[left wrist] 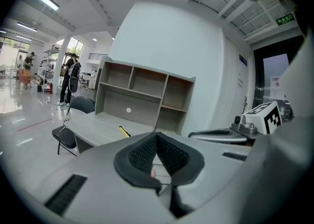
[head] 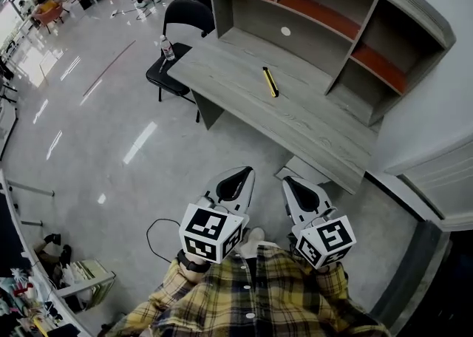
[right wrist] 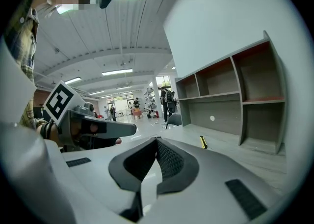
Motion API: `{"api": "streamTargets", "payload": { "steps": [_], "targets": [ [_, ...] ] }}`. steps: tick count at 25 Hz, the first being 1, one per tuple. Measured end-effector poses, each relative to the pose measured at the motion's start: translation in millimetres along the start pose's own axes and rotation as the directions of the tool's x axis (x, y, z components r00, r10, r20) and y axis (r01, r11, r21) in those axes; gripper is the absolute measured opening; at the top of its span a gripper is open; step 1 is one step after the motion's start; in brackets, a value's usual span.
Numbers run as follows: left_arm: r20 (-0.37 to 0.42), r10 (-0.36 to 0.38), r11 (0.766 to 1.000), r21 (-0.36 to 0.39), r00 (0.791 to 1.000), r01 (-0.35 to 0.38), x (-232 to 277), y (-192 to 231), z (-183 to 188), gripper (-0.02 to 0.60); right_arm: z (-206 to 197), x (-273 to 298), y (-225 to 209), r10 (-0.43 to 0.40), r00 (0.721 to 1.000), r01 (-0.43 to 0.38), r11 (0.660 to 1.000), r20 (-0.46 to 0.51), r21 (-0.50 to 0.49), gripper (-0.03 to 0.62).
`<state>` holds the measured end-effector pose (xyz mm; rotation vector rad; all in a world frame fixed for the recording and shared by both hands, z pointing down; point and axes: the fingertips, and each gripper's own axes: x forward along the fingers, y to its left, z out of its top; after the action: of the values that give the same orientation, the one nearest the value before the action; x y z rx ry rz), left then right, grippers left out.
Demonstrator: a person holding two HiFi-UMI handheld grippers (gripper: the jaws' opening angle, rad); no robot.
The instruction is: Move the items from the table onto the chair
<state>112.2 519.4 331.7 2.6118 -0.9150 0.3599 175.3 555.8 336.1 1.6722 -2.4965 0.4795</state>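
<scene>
A yellow-and-black tool [head: 270, 81] lies flat on the table [head: 310, 125], at twelve o'clock from the grippers and well apart from them. The chair [head: 181, 21], with a water bottle [head: 168, 48] on its seat, stands at the table's ten o'clock end. The left gripper [head: 240, 173] and right gripper [head: 292, 180] both have their jaws closed on nothing.

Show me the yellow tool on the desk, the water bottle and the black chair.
yellow tool [head: 270, 82], head view, middle of its length.
water bottle [head: 168, 49], head view, its body.
black chair [head: 189, 15], head view, its backrest.

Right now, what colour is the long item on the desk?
The item is yellow and black; clearest in head view.
</scene>
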Motion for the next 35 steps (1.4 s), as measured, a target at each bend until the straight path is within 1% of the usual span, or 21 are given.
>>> {"api": "streamTargets", "payload": {
  "steps": [5,13,21,24,29,32,35],
  "targets": [
    [-0.005,-0.018,1.0,0.004,1.0,0.018,9.2,50.1,16.6,0.005,8.8,50.5,6.8,-0.018,1.0,0.018,1.0,-0.019,0.006,0.019],
    [-0.037,-0.078,0.996,0.051,0.996,0.079,21.3,157.2,58.6,0.005,35.0,156.3,26.4,-0.093,0.995,0.093,0.995,-0.027,0.025,0.018],
    [-0.086,-0.112,0.991,0.061,0.99,0.117,32.9,244.1,70.3,0.005,41.1,229.2,16.0,-0.199,0.98,0.201,0.976,-0.03,0.083,0.018],
    [-0.09,-0.113,0.992,0.042,0.99,0.117,36.5,268.0,70.4,0.005,38.9,247.8,14.9,-0.218,0.975,0.222,0.971,-0.049,0.088,0.018],
    [-0.113,-0.128,0.991,0.013,0.985,0.13,55.9,290.4,68.5,0.005,34.0,268.7,-2.4,-0.248,0.964,0.257,0.961,-0.092,0.099,0.018],
    [-0.117,-0.128,0.991,0.01,0.985,0.13,72.3,306.6,72.6,0.005,32.4,286.5,-18.8,-0.259,0.96,0.27,0.957,-0.106,0.105,0.019],
    [-0.119,-0.129,0.991,0.015,0.984,0.132,96.0,321.9,81.9,0.005,37.5,307.1,-44.9,-0.274,0.956,0.285,0.952,-0.107,0.108,0.019]
  ]
}}
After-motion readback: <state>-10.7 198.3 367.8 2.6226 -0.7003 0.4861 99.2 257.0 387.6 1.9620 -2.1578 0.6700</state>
